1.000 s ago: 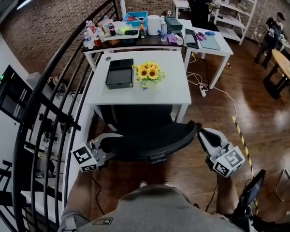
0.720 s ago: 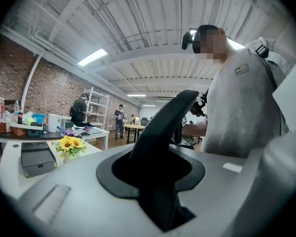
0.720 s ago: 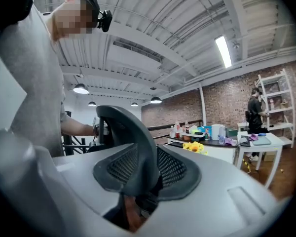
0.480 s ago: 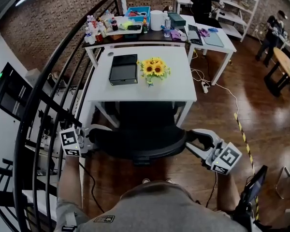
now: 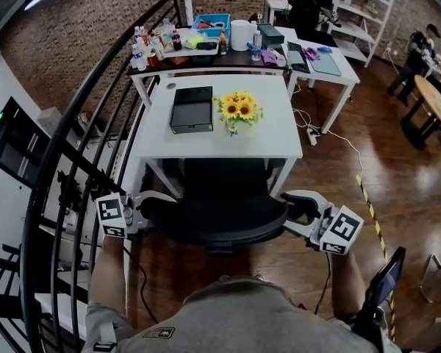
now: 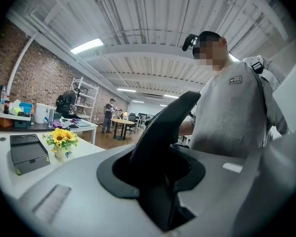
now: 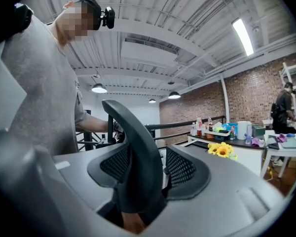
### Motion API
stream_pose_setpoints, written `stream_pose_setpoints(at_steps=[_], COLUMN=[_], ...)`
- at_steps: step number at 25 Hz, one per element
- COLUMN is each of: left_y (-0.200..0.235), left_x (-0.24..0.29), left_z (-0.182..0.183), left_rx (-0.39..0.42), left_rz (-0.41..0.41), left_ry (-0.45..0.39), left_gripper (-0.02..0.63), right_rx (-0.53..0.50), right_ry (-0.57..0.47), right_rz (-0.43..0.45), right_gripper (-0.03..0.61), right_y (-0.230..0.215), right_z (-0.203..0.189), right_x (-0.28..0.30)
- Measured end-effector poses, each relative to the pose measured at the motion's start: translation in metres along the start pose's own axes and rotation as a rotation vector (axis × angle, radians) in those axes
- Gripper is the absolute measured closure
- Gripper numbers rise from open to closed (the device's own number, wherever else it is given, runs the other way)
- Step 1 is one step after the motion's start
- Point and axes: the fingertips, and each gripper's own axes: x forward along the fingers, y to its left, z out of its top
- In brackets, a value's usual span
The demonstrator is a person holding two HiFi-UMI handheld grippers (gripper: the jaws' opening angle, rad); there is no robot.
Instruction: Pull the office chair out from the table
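Observation:
The black office chair's backrest (image 5: 213, 223) stands just in front of me, its seat tucked under the white table (image 5: 220, 142). My left gripper (image 5: 148, 210) is shut on the backrest's left edge, and in the left gripper view the dark edge (image 6: 163, 127) fills the space between its pads. My right gripper (image 5: 298, 208) is at the backrest's right edge with its jaws opening. In the right gripper view the edge (image 7: 133, 152) stands between the mesh pads (image 7: 180, 167) with a gap on both sides.
A black box (image 5: 192, 109) and a bunch of sunflowers (image 5: 239, 109) sit on the white table. A black stair railing (image 5: 73, 175) runs close along the left. Behind are a cluttered dark table (image 5: 198, 54) and a white desk (image 5: 320, 61). A power strip and cable (image 5: 309, 134) lie on the wood floor.
My left gripper slid outward to the left along the backrest and stays clamped. My right gripper's jaws have spread apart from the backrest's right edge.

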Motion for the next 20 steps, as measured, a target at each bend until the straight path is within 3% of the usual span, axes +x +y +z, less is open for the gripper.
stream_pose_setpoints(at_steps=[7, 9, 11, 20], left_y=[0.002, 0.001, 0.001, -0.005], left_x=[-0.001, -0.001, -0.002, -0.001], left_z=[0.001, 0.001, 0.001, 0.002], left_rx=[-0.005, -0.015, -0.027, -0.032], left_rz=[-0.016, -0.021, -0.020, 0.000], left_ry=[0.002, -0.012, -0.034, -0.084], left_gripper=[0.495, 0.495, 0.496, 0.489], right_rx=[-0.036, -0.031, -0.025, -0.016], right_ry=[0.113, 0.123, 0.114, 0.120], right_rz=[0.282, 0.301, 0.303, 0.303], right_gripper=[0.331, 0.345, 0.441, 0.454], right_y=[0.025, 0.028, 0.027, 0.033], right_z=[-0.010, -0.014, -0.014, -0.015], right_x=[0.048, 0.056, 0.058, 0.054])
